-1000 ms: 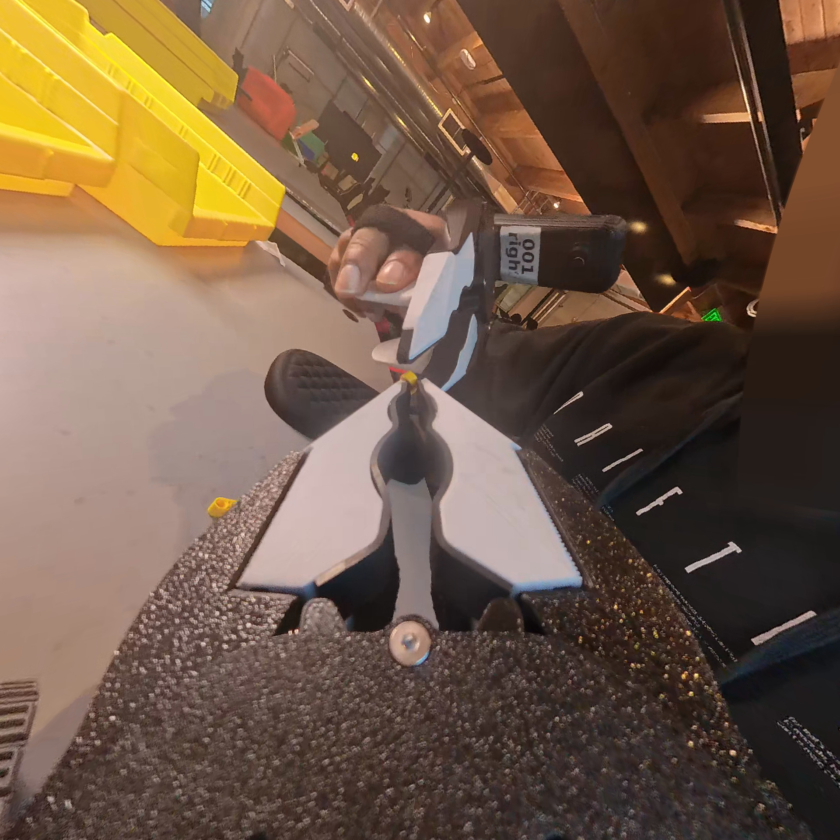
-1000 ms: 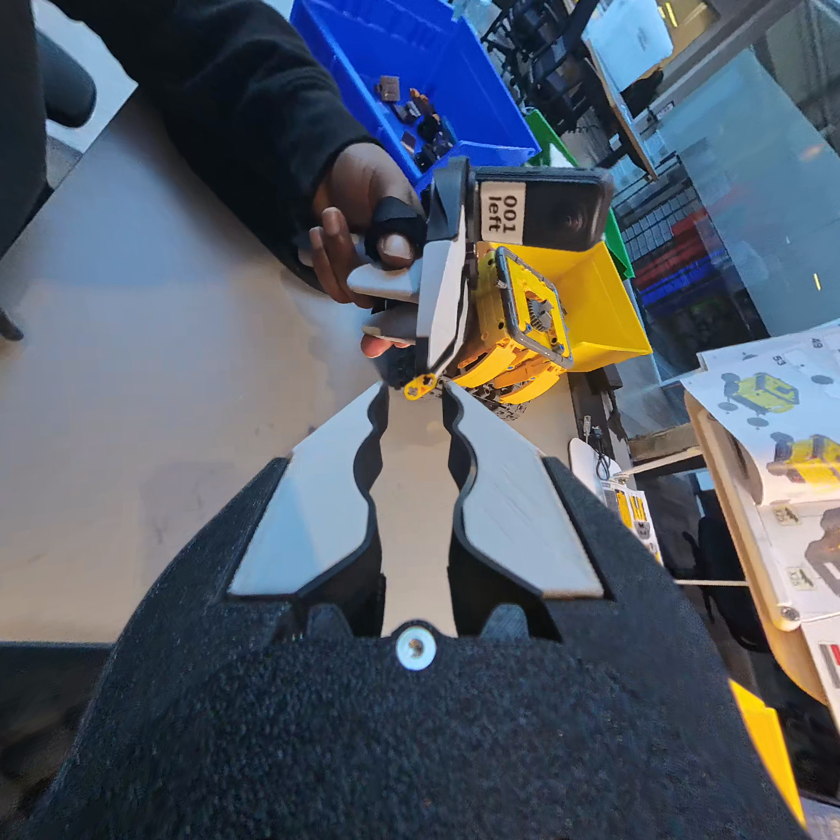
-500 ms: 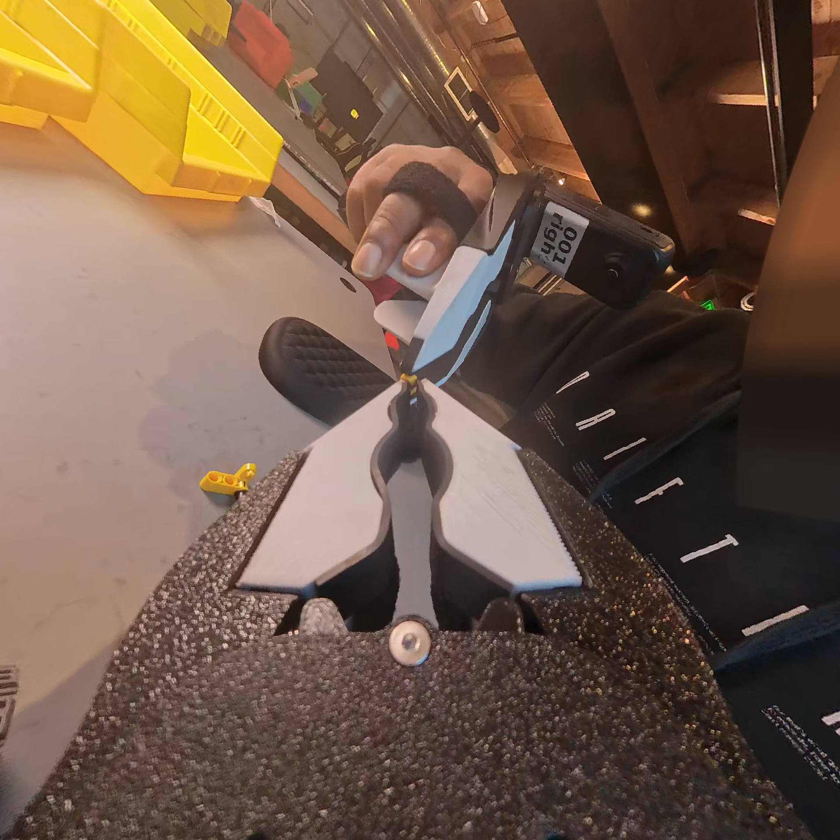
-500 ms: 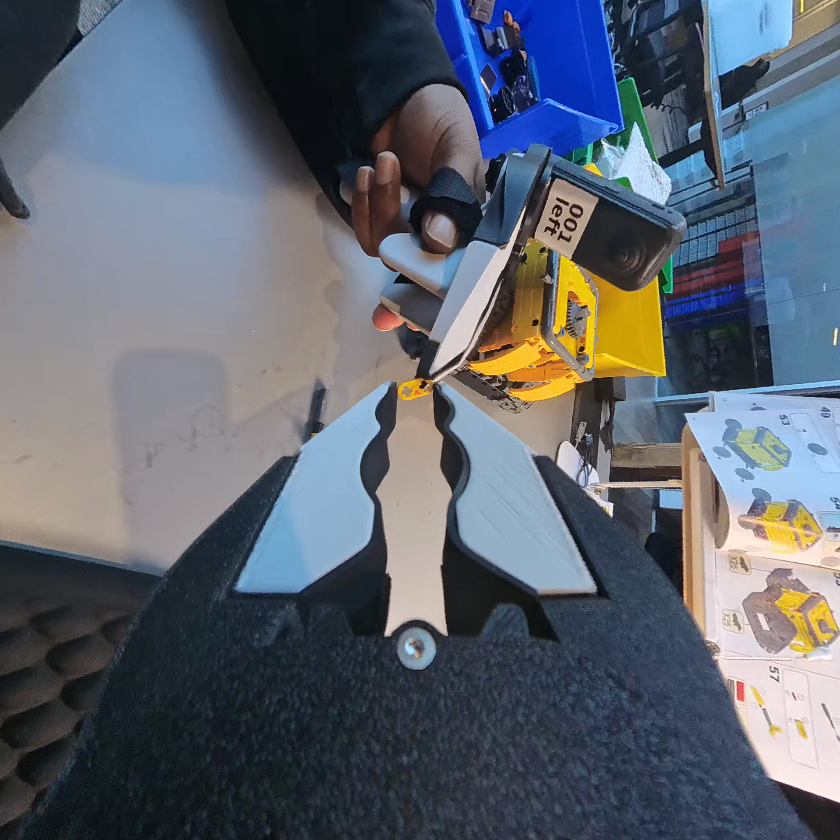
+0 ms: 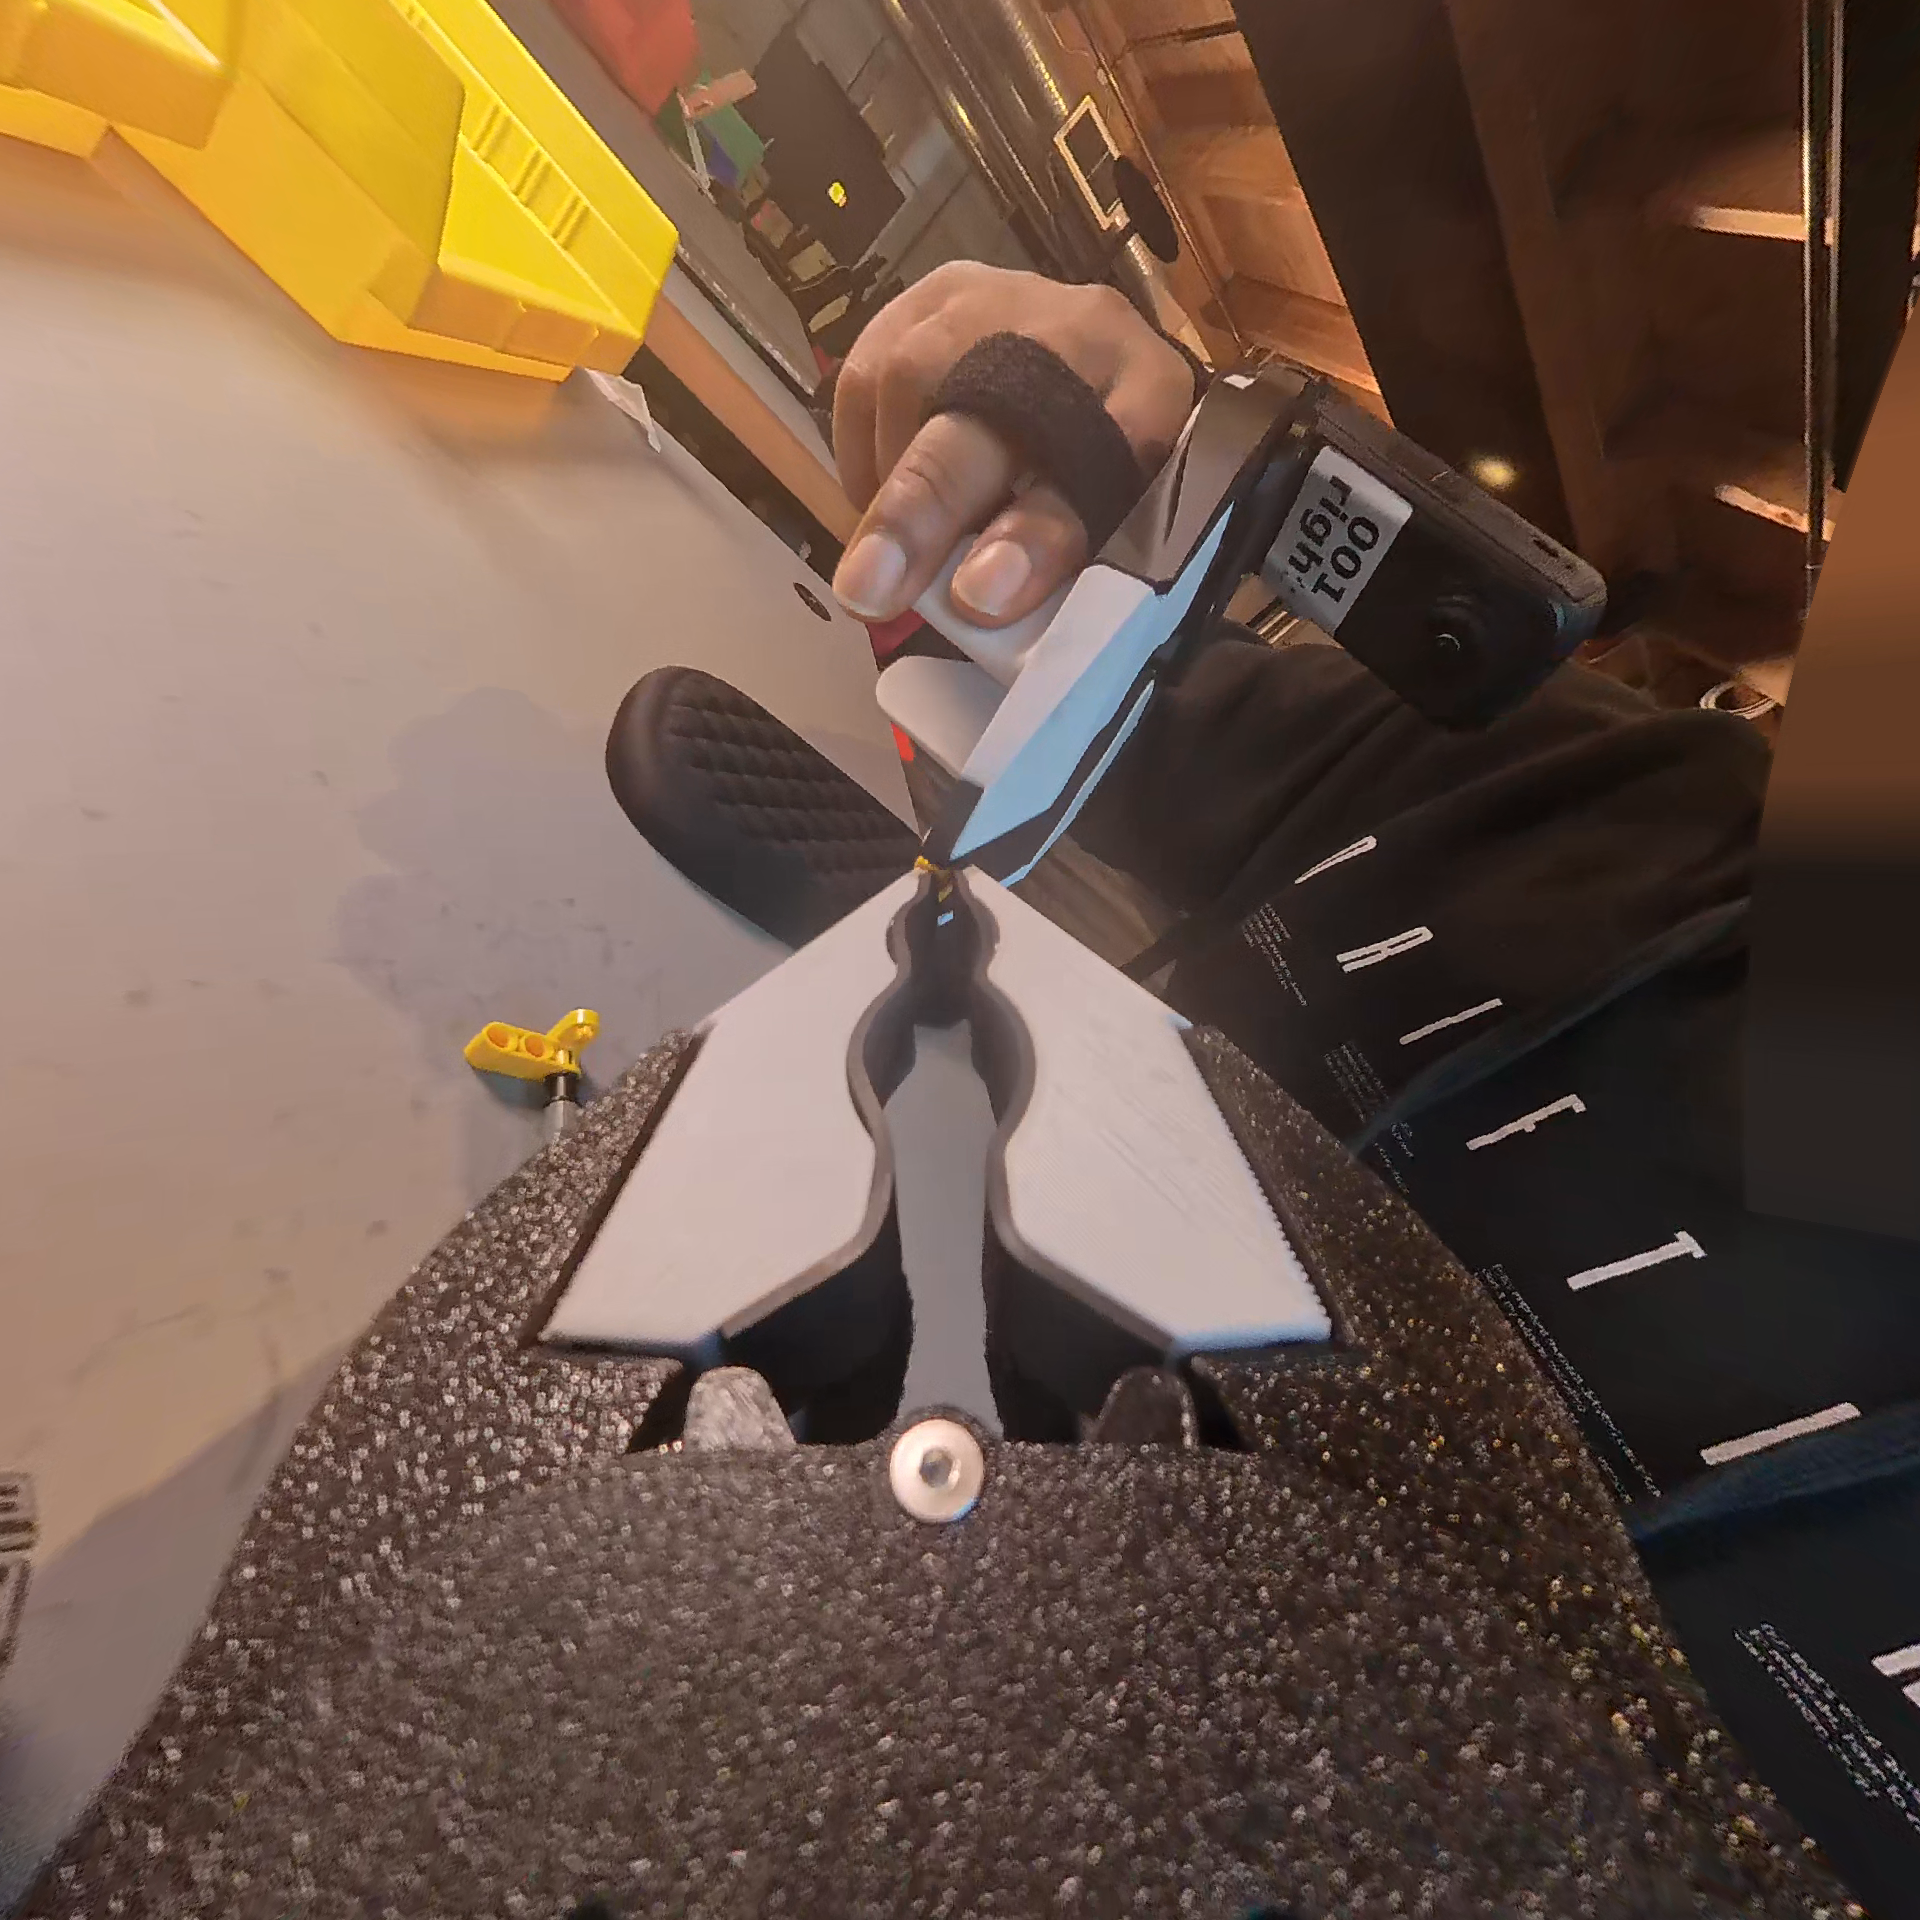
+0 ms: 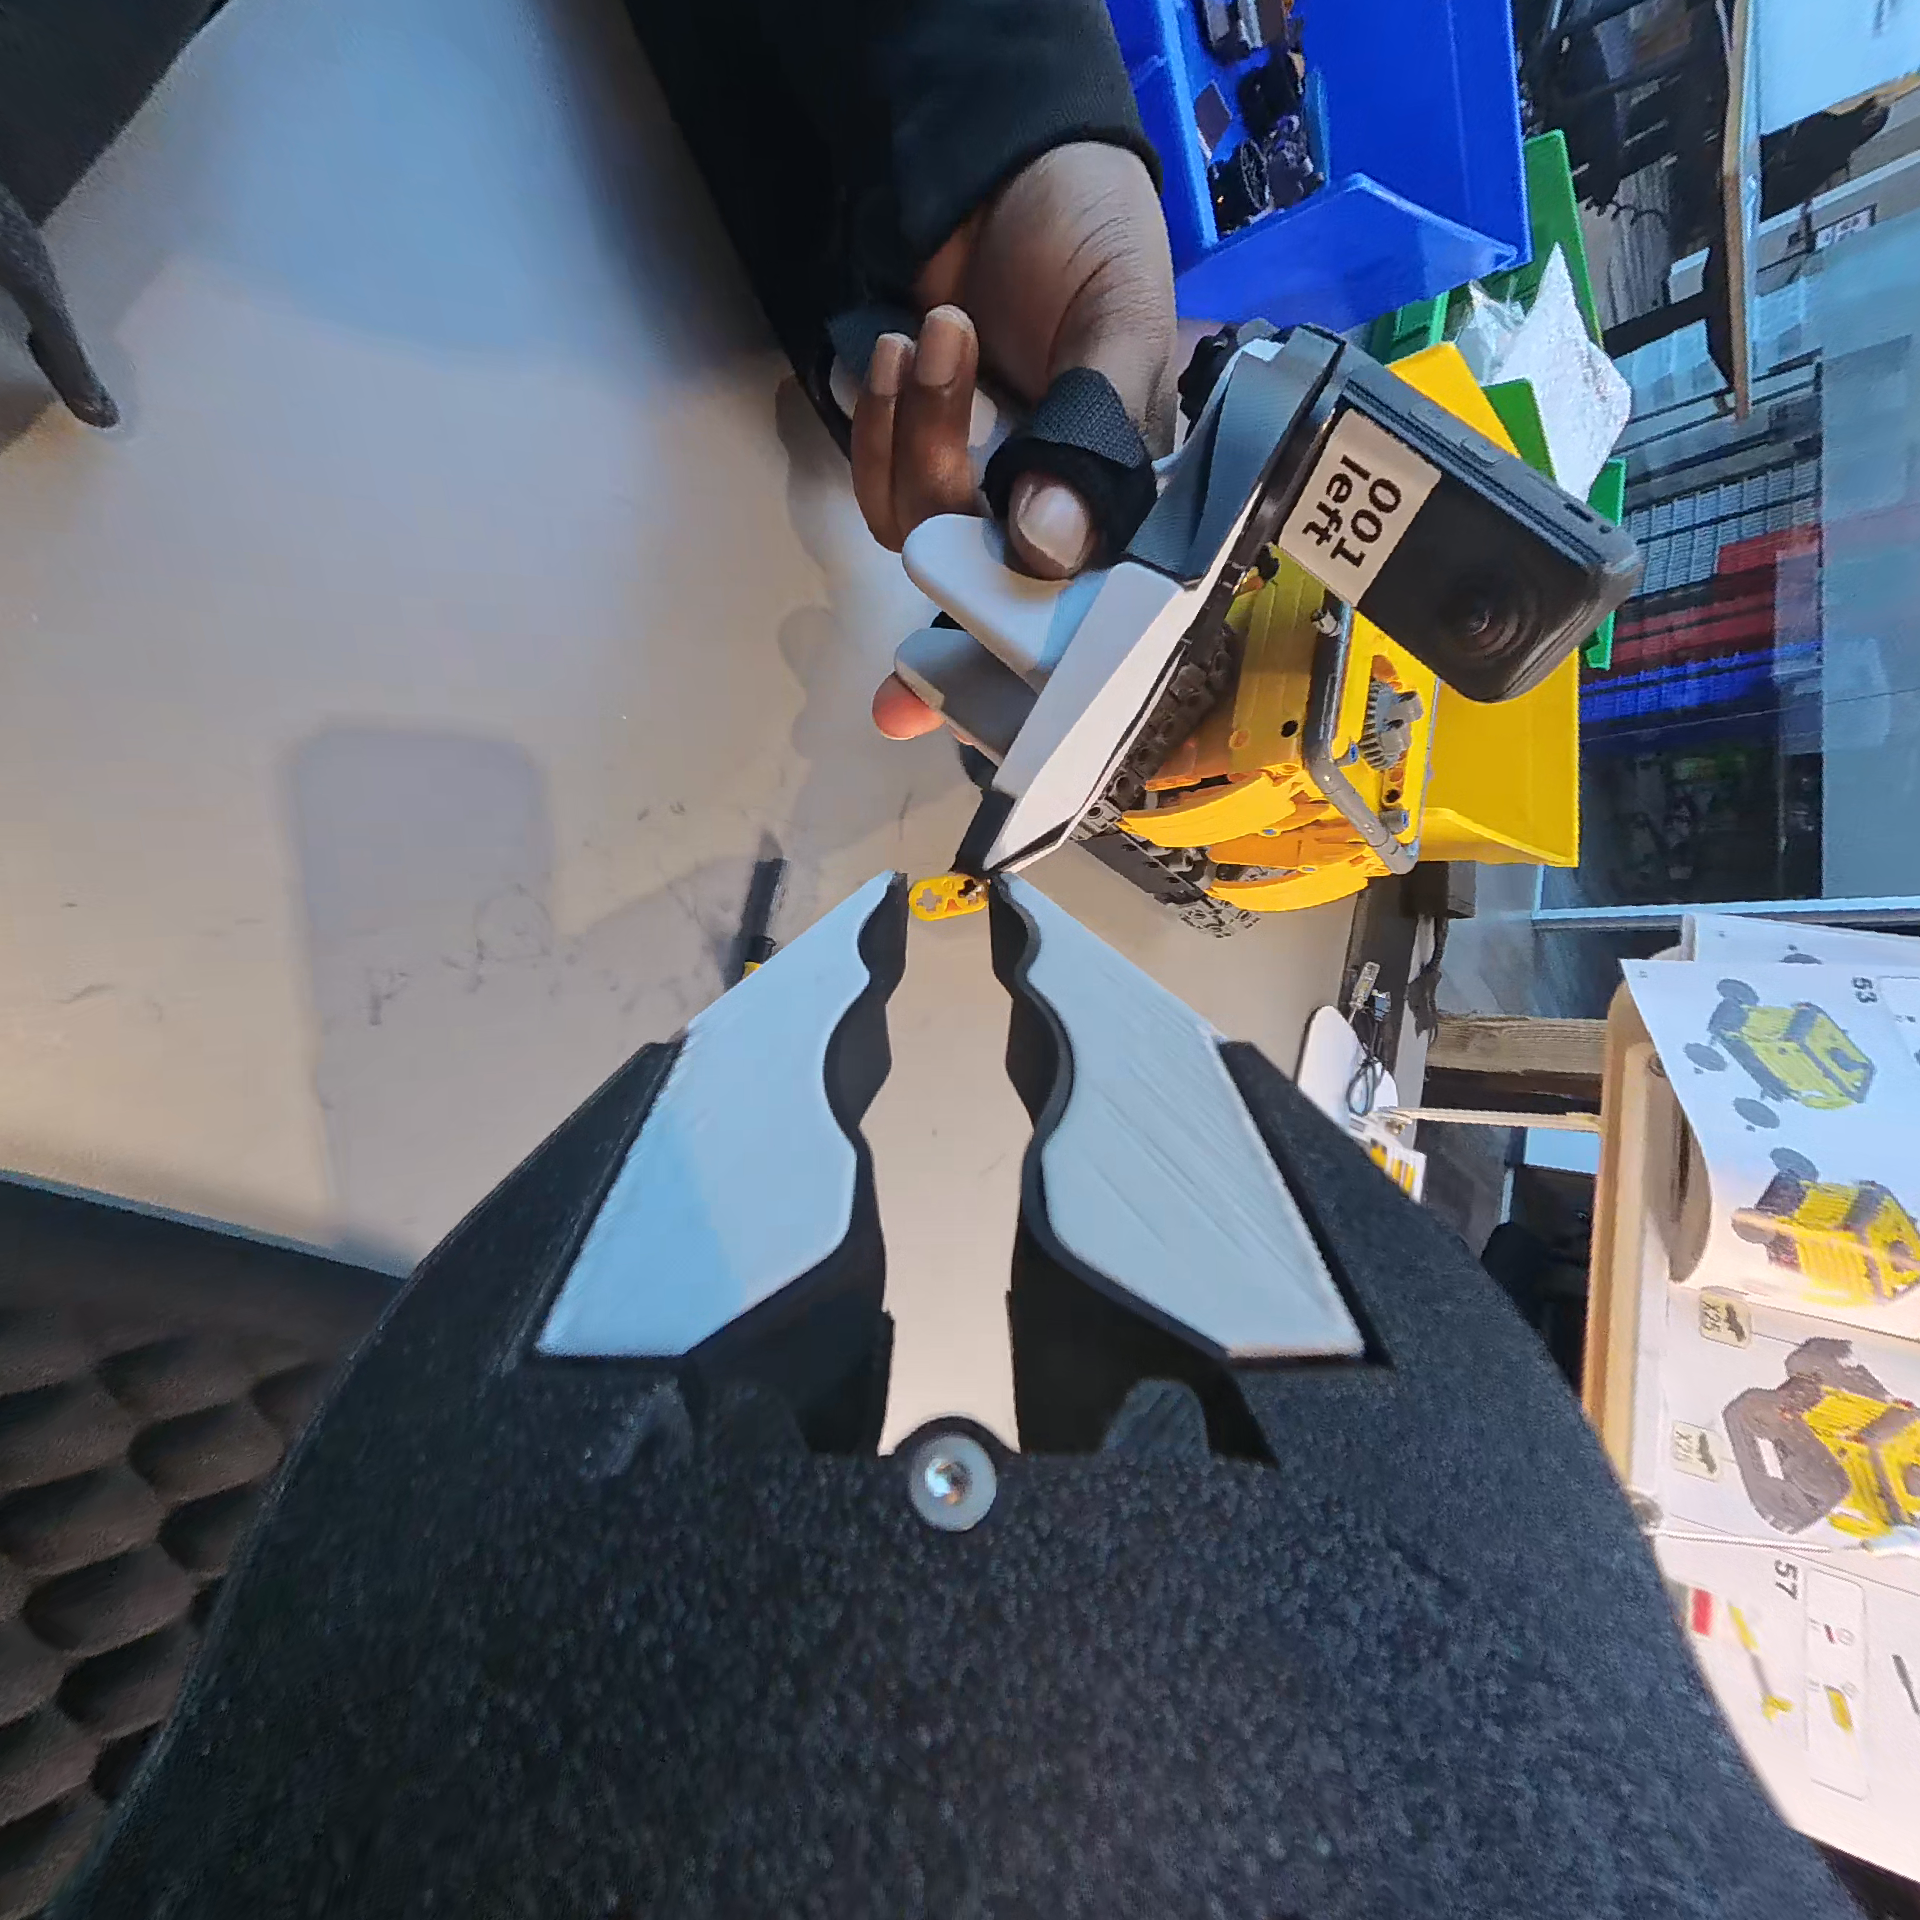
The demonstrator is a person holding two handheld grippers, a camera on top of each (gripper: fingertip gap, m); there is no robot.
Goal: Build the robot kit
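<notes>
Yellow connector piece (image 6: 943,897) hangs above the counter (image 5: 260,727), pinched at its 3 o'clock end by the closed left tongs (image 5: 940,899). The right tongs (image 6: 948,881) have narrowed over the last second and now flank the piece, though whether they actually press on it I cannot tell. Another yellow piece (image 5: 525,1047) lies at 9 o'clock of the left tongs, and a yellow model (image 6: 1299,748) stands at 1 o'clock
</notes>
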